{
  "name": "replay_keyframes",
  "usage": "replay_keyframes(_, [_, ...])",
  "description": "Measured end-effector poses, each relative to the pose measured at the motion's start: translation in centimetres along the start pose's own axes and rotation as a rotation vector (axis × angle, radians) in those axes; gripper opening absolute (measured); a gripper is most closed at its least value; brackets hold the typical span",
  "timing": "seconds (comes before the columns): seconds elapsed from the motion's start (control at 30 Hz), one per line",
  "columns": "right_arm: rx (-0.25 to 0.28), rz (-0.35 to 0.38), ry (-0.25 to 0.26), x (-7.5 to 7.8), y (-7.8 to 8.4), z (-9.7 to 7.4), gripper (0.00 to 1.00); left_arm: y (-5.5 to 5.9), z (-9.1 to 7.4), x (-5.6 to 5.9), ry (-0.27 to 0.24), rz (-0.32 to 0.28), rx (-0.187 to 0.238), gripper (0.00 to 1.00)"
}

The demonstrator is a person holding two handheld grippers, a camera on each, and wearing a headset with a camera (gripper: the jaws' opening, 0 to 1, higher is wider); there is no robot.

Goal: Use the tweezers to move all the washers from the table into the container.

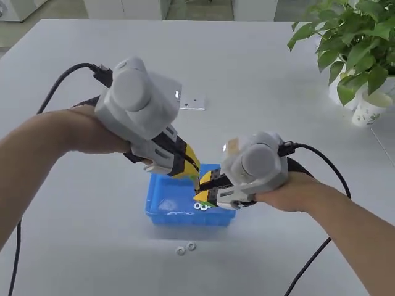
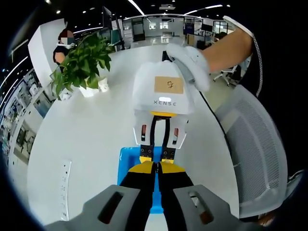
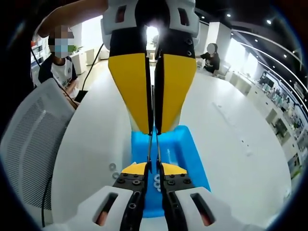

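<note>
Tweezers: pinched by my left gripper and right gripper, jaws near-closed, over the blue container; I cannot tell if their tip holds anything. Washers inside: about three. Loose washers: two, on the table. Task unfinished, I judge.

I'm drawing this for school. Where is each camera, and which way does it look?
Head view: on the person's head, looking down at left gripper, right gripper, blue container; both forearms show.
Left gripper view: on the left gripper, looking along its jaws at the right gripper, plant behind.
Right gripper view: on the right gripper, looking along its jaws at the left gripper.
Shared: gripper views face each other; all see the blue container.
</note>
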State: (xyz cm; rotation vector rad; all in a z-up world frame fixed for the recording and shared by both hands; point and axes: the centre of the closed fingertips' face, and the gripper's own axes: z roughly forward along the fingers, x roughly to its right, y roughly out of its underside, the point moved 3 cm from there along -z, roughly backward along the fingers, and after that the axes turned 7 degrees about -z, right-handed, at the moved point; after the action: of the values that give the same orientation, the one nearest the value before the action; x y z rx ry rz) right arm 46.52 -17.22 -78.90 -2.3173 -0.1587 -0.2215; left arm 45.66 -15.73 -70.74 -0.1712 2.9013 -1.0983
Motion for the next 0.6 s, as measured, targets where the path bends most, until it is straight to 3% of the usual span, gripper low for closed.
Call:
replay_keyframes(0.37, [-0.006,-0.001,0.001,-1.9,-0.2,-0.4,0.11,0.1,0.1,1.8,0.015,0.007,-0.013,0.06])
replay_keyframes(0.6, [-0.003,0.016,-0.015,-3.5,0.1,0.0,0.11,0.9,0.6,3.2,0.035,0.005,-0.023,0.06])
